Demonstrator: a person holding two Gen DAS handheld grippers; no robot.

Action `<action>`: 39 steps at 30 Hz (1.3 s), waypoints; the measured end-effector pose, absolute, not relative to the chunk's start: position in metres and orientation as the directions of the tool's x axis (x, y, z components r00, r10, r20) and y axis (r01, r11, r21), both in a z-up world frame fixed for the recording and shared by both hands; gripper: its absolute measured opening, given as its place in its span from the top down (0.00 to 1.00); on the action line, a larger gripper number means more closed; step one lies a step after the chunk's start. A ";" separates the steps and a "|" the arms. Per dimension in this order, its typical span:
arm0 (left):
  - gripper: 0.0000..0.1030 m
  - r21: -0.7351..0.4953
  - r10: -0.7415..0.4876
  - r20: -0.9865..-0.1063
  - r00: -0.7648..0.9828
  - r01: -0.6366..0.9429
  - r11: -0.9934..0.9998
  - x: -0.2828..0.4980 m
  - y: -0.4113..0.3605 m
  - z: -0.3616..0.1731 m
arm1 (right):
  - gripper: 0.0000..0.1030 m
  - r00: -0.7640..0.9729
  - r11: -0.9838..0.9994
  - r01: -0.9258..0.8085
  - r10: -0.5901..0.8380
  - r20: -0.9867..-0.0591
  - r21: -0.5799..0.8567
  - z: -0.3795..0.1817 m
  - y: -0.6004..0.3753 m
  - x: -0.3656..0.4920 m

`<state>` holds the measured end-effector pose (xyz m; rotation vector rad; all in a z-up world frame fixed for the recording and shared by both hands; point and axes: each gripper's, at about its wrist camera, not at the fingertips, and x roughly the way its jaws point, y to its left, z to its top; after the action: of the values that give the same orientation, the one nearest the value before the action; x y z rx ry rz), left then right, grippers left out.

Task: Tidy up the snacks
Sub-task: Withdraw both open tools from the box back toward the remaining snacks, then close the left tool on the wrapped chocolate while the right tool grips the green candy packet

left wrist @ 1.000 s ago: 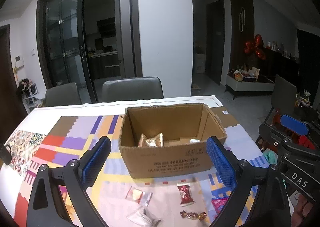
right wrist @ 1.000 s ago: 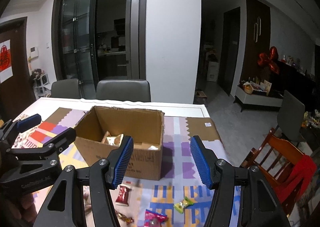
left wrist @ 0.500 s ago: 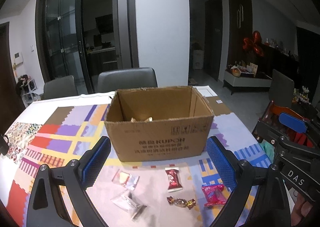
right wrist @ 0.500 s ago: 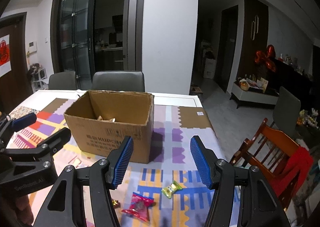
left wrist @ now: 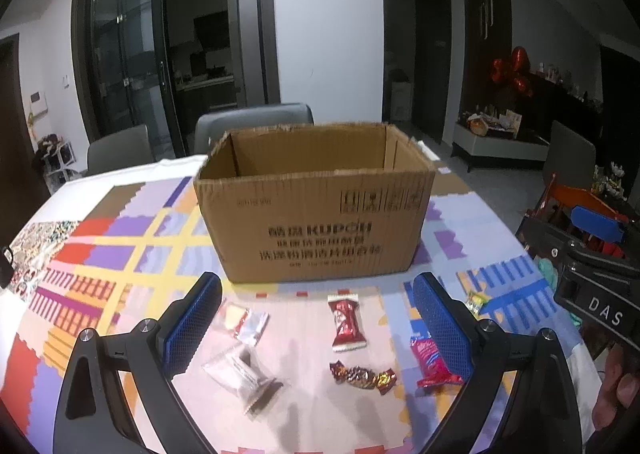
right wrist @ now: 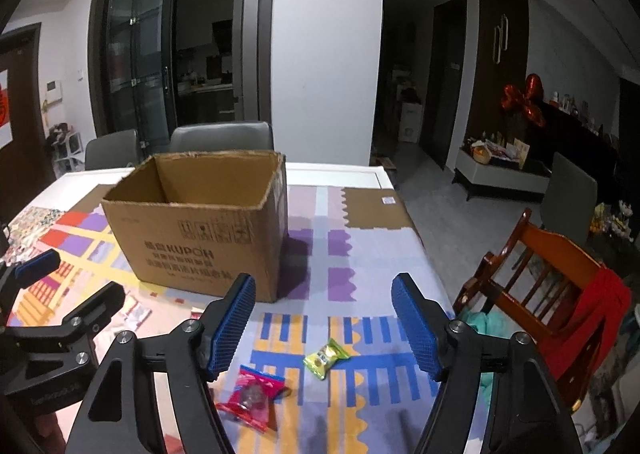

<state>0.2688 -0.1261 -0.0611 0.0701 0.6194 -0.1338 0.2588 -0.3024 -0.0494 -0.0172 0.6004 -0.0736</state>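
An open cardboard box [left wrist: 316, 210] stands on the patterned tablecloth; it also shows in the right wrist view [right wrist: 200, 230]. Loose snacks lie in front of it: a red wrapped candy [left wrist: 346, 324], a gold-and-red twist candy [left wrist: 362, 376], a clear packet [left wrist: 244, 374], a small pale packet [left wrist: 246, 320], a pink-red packet [left wrist: 430, 362] and a yellow-green candy [right wrist: 325, 359]. The pink-red packet also shows in the right wrist view [right wrist: 252, 398]. My left gripper [left wrist: 316, 322] is open and empty above the snacks. My right gripper [right wrist: 324, 328] is open and empty above the yellow-green candy.
Grey chairs [left wrist: 252, 122] stand behind the table. A wooden chair with red cloth [right wrist: 560, 282] stands to the right of the table edge. The table's right edge [right wrist: 424, 246] is close to the right gripper.
Both grippers have drawn back and lower from the box. The box interior is out of sight now and more loose snacks show in front. Both stay open.
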 end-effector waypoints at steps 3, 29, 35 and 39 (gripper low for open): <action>0.05 0.024 -0.108 -0.599 0.794 0.153 0.988 0.269 -0.127 -0.073 | 0.31 0.814 0.997 0.064 -0.077 -0.576 -0.042 -0.058 -0.304 0.260; 0.05 -0.002 -0.146 -0.695 0.704 0.201 0.980 0.279 -0.137 -0.137 | 0.31 0.727 0.995 0.090 -0.094 -0.680 -0.041 -0.128 -0.324 0.282; 0.05 0.001 -0.155 -0.704 0.693 0.219 0.976 0.276 -0.136 -0.147 | 0.31 0.715 0.995 0.084 -0.096 -0.692 -0.051 -0.139 -0.321 0.285; 0.05 -0.011 -0.167 -0.716 0.678 0.228 0.974 0.276 -0.137 -0.155 | 0.31 0.709 0.995 0.085 -0.101 -0.698 -0.057 -0.144 -0.321 0.287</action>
<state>0.2761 -0.1369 -0.1554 0.0814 0.7956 -0.2220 0.2875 -0.3208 -0.1437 -0.0214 0.7757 -0.1035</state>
